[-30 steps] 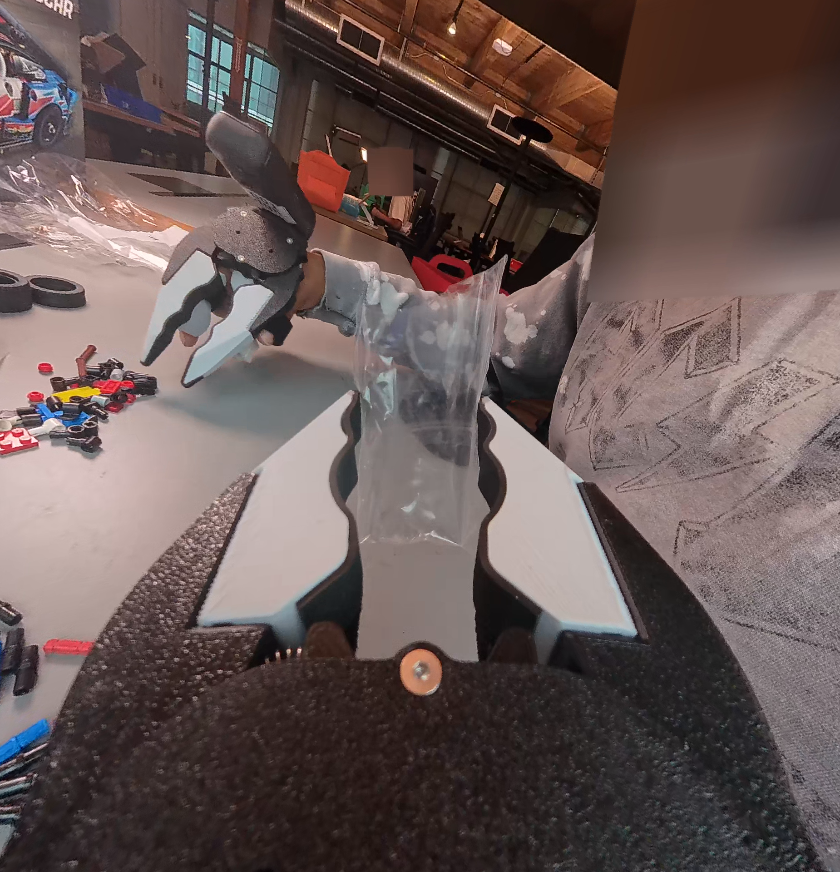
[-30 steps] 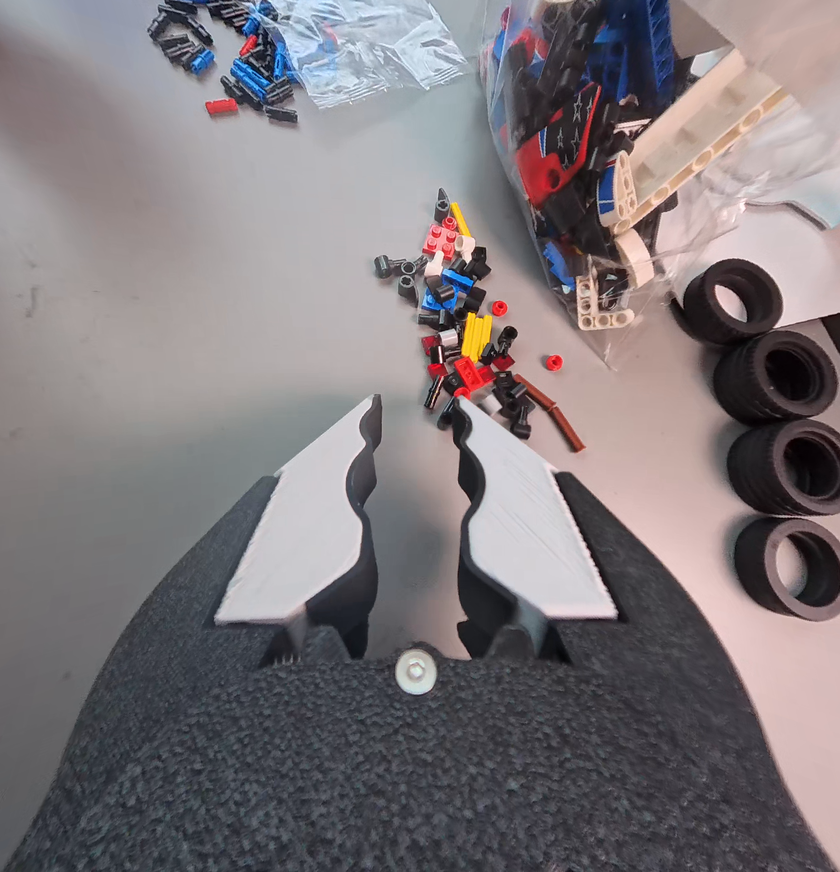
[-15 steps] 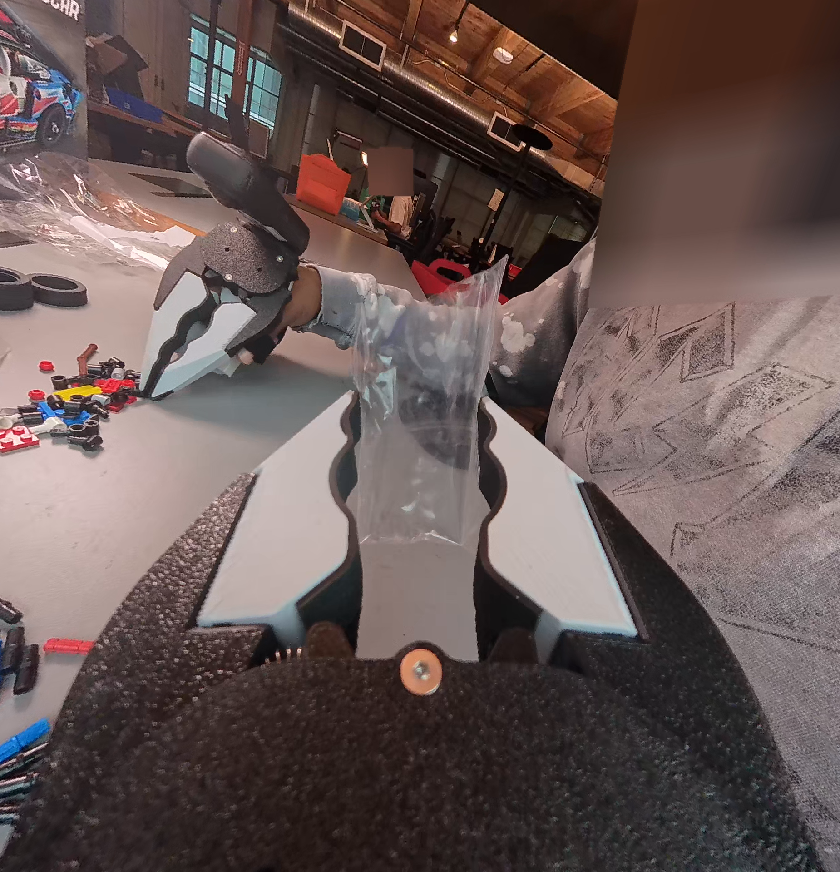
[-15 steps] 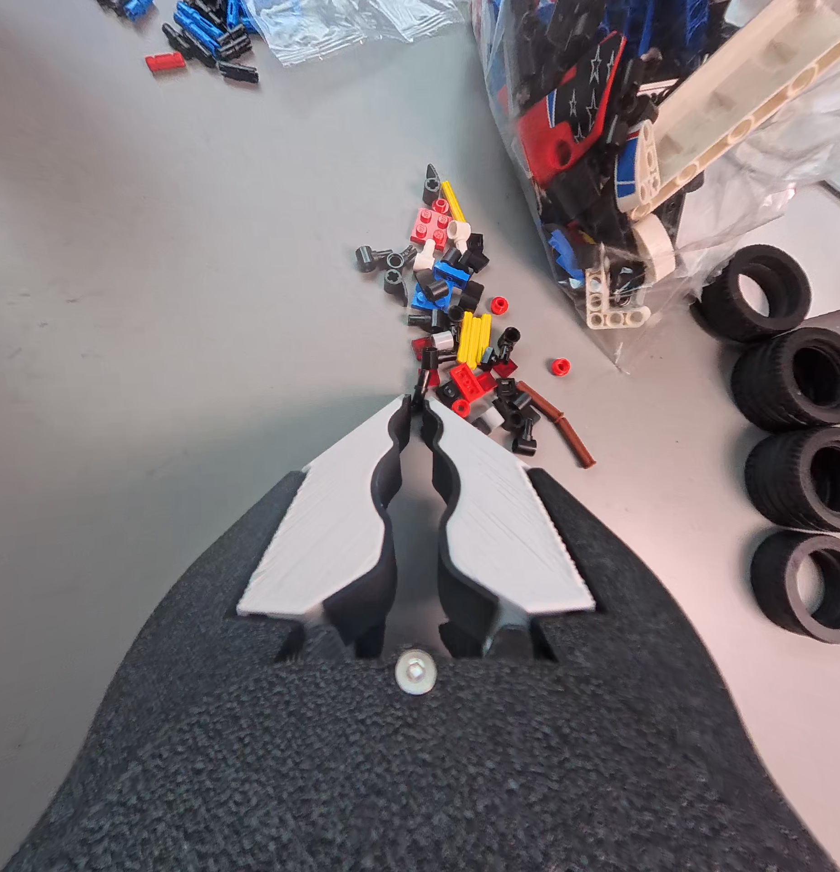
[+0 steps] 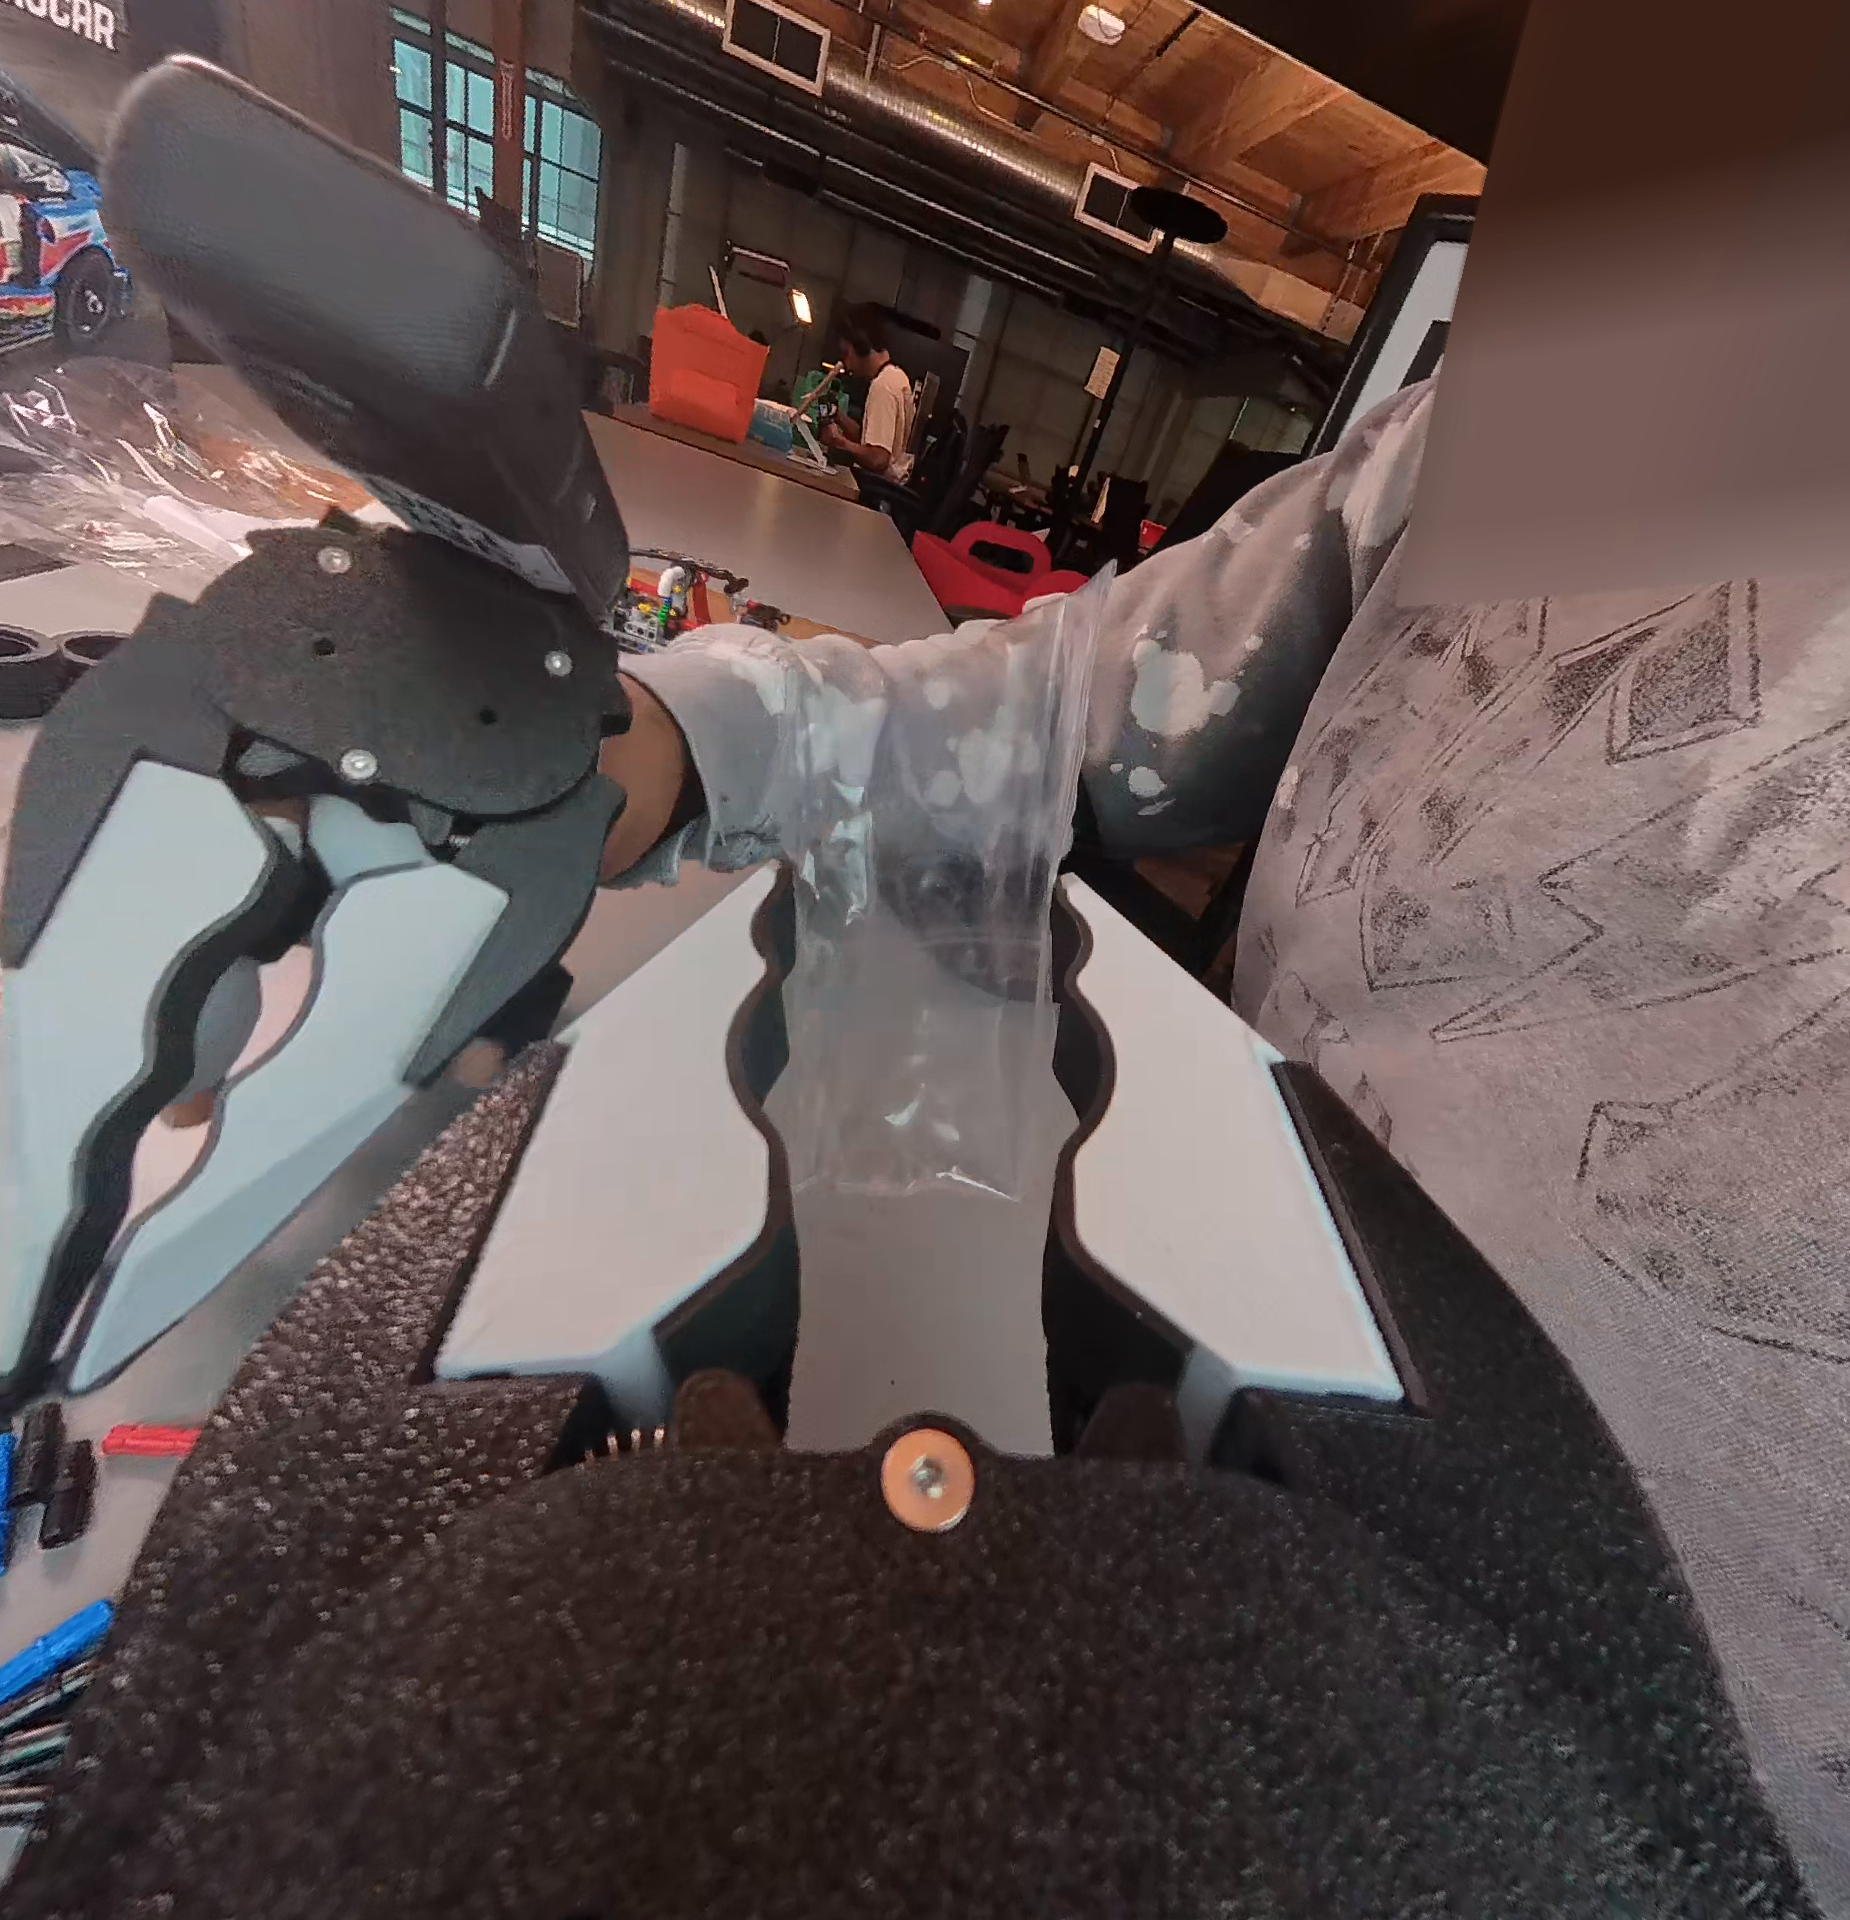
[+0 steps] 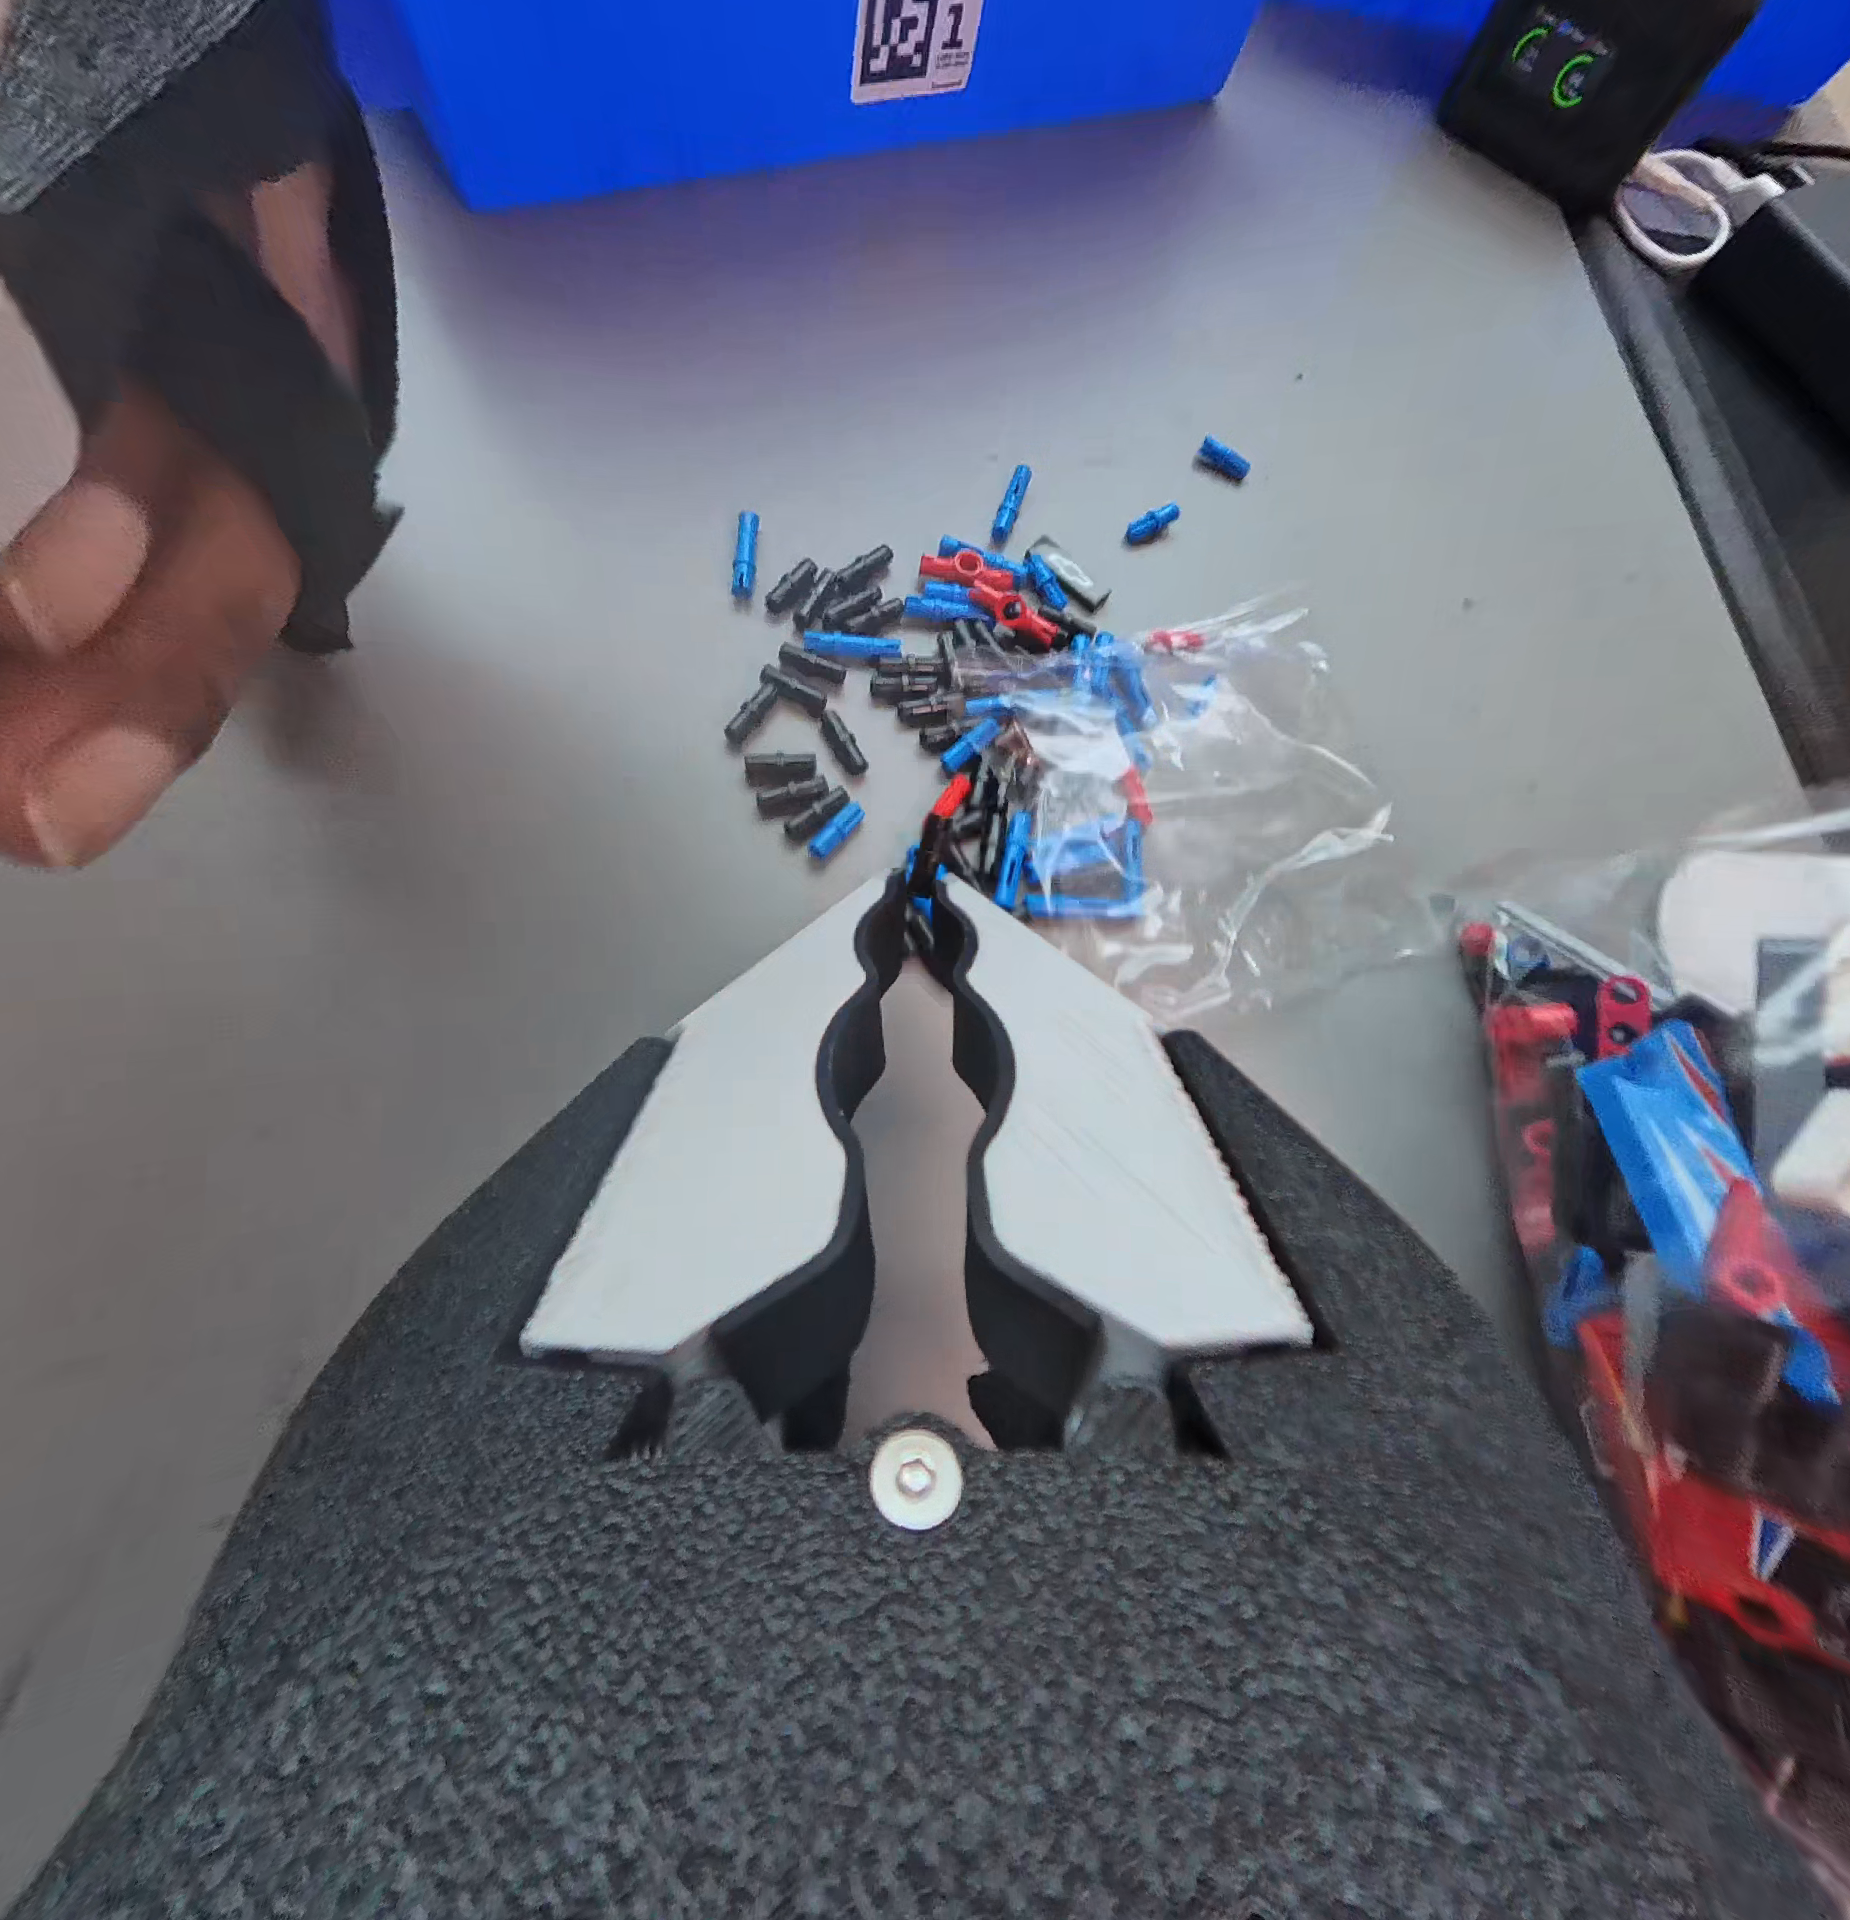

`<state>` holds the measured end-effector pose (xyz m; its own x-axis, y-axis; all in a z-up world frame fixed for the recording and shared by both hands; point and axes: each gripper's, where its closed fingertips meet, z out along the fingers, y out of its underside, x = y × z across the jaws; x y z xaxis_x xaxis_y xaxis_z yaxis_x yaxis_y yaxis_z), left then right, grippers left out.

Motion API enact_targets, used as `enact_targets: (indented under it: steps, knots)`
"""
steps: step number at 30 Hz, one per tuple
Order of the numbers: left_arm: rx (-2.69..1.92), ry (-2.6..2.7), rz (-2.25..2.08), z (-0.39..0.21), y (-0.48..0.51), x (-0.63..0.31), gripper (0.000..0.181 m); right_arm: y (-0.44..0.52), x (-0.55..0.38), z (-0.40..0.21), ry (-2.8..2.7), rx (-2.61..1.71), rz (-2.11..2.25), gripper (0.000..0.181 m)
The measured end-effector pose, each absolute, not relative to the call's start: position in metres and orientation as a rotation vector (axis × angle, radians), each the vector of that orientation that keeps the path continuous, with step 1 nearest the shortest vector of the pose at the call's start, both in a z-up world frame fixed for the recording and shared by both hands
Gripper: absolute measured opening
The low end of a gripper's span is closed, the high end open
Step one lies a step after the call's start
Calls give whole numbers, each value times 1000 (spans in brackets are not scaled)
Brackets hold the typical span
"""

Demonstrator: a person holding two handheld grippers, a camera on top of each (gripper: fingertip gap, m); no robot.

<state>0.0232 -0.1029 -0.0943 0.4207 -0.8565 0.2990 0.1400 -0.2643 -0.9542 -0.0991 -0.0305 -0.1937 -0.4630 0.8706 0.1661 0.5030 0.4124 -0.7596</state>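
While the grey table [image 6: 485, 987] carries everything loose, the blue bin [image 6: 796, 104] at its far edge serves as the landmark. Nearer than the bin and off to the right lies a large clear bag of red, blue and black toy parts [image 6: 1679, 1299], with a torn, emptier bag [image 6: 1212, 748] between it and the scatter of black and blue connector pins [image 6: 827, 717].

The left gripper [image 5: 916, 914] holds its fingers apart with a small clear plastic bag [image 5: 926, 935] standing upright between them; I cannot tell whether the pads actually press it. Upright, the bag's mouth faces up — probably so that pieces can drop in.

The right gripper [image 6: 921, 894] has its tips closed on a small black-and-red pin piece [image 6: 936, 831], pinched at the very end and raised just nearer than the pin scatter. A bare hand [image 6: 100, 644] crowds the left side, well short of the bin.
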Motion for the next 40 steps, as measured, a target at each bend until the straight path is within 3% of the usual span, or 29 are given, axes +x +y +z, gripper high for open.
enact_targets:
  steps: [5, 8, 17, 18, 20, 23, 25, 29, 36, 40]
  knots:
    - [-1539, 659, -1090, -94, -104, 22, 46, -42, -111, -187, -2069, -1125, 922, 27]
    - [-1542, 677, -1085, -95, -105, 25, 46, -31, -97, -179, -2018, -1145, 947, 30]
    - [-1542, 706, -1080, -96, -108, 31, 47, 38, -22, -173, -1794, -1327, 829, 24]
    - [-1540, 703, -1080, -96, -108, 31, 47, 45, -13, -172, -1760, -1343, 813, 22]
    - [-1534, 697, -1081, -95, -108, 31, 47, 57, 5, -168, -1710, -1349, 789, 0]
    - [-1534, 693, -1082, -95, -107, 32, 46, 68, 24, -161, -1640, -1388, 792, 0]
    - [-1533, 692, -1086, -95, -107, 32, 46, 77, 28, -146, -1547, -1379, 802, 0]
    - [-1535, 687, -1092, -95, -106, 33, 46, 102, 25, -91, -1404, -1312, 783, 19]
    - [-1532, 697, -1093, -95, -108, 35, 46, 145, -8, 39, -1300, -1123, 727, 10]
    - [-1535, 706, -1086, -95, -109, 37, 46, 161, -63, 59, -1631, -1111, 591, 5]
